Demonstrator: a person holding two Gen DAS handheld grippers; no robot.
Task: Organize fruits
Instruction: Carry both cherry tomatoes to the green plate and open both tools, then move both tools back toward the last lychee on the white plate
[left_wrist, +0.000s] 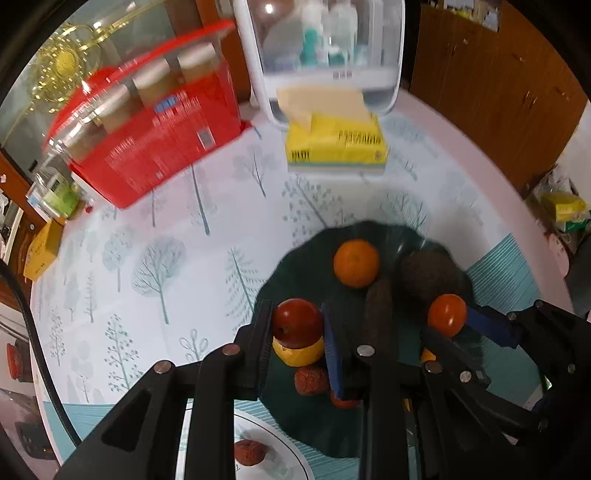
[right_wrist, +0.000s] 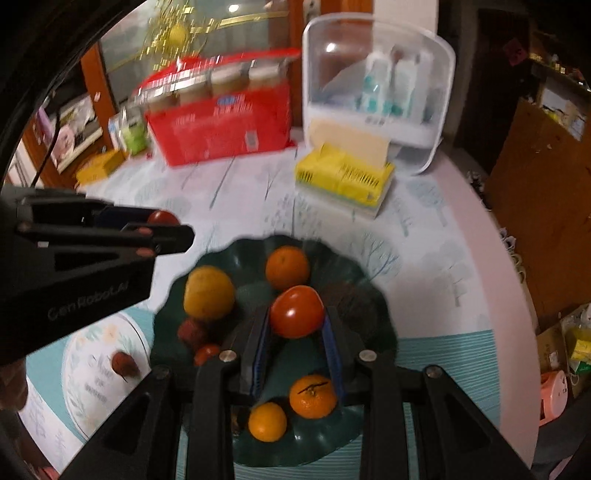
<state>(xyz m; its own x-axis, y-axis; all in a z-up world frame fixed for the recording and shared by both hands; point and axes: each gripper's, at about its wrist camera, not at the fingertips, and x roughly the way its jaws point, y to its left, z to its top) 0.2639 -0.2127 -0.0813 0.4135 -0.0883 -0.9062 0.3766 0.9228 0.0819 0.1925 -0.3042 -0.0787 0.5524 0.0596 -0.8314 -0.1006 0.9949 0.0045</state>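
Carry level and slow toward the white plate (right_wrist: 88, 373), left gripper (left_wrist: 297, 328) clamped on a dark red tomato (left_wrist: 297, 323), right gripper (right_wrist: 295, 317) clamped on another tomato (right_wrist: 296, 311), both above the green dish (right_wrist: 354, 439), without squeezing harder

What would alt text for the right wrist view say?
The right gripper holds a red tomato between its fingers above a dark green plate of oranges. At left, the left gripper holds another tomato.
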